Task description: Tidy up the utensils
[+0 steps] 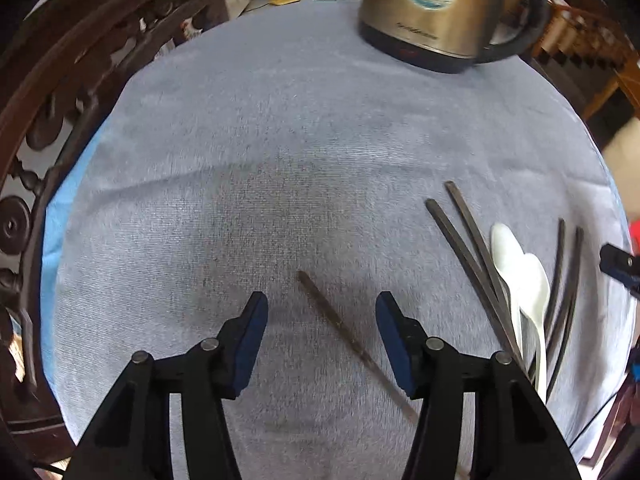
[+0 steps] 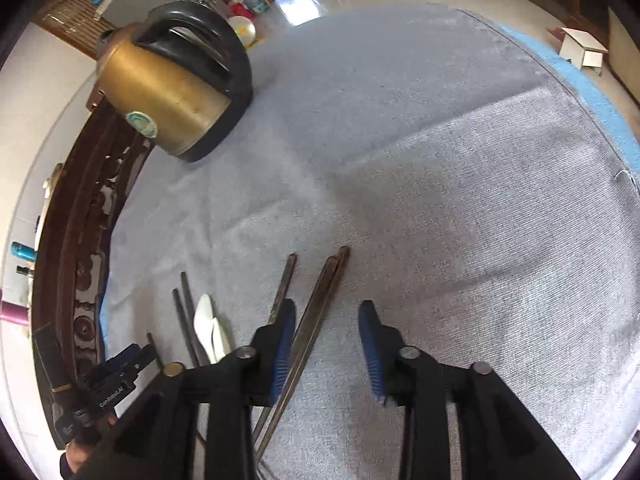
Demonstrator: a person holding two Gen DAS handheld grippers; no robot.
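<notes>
Brass-coloured kettle (image 1: 436,8) lidded, contents unseen; both left gripper (image 1: 322,334) and right gripper (image 2: 327,344) agape, unladen

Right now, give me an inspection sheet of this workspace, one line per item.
Surface: grey cloth over the table, creased.
Job's things: lone chopstick between the left fingers; chopstick pile with two white spoons to its right.
Clutter: brass kettle at the far edge.
Grippers: left gripper open, empty; right gripper open over a chopstick pair.
Cables: nothing seen.
Surroundings: carved wooden chair, small white stool.
</notes>
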